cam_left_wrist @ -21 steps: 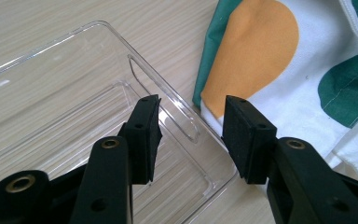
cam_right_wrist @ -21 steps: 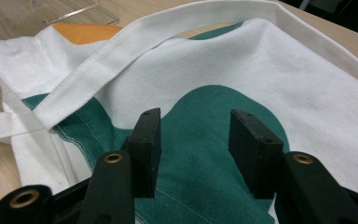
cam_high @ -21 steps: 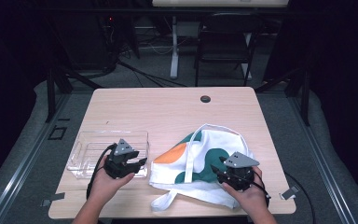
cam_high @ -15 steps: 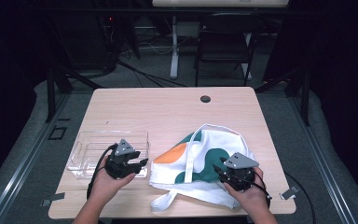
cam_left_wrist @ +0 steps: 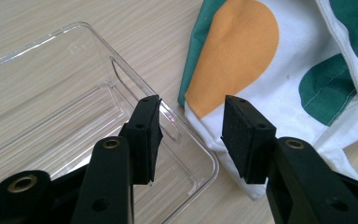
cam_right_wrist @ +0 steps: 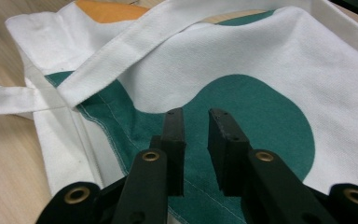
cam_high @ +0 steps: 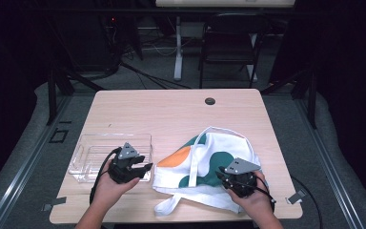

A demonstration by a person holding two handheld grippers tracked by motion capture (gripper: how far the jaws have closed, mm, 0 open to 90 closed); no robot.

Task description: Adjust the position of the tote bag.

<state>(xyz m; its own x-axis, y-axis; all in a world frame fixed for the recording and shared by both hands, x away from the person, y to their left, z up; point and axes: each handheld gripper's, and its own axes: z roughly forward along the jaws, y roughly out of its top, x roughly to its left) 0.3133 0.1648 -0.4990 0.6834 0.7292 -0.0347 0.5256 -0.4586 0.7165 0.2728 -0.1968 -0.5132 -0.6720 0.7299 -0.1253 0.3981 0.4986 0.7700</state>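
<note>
Nothing has moved: tote bag [cam_right_wrist: 261, 60] lies under the right gripper's [cam_right_wrist: 196, 114] parted fingers [cam_right_wrist: 175, 135].

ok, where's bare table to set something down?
Free: the far half of the table, from the grommet hole back to the clear tray and tote bag. Crowded: the near edge, with tray, bag, left gripper and right gripper.

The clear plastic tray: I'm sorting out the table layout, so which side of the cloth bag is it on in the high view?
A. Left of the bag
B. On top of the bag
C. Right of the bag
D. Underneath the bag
A: the clear plastic tray lies on the table left of the cloth bag, by the left gripper.
</note>
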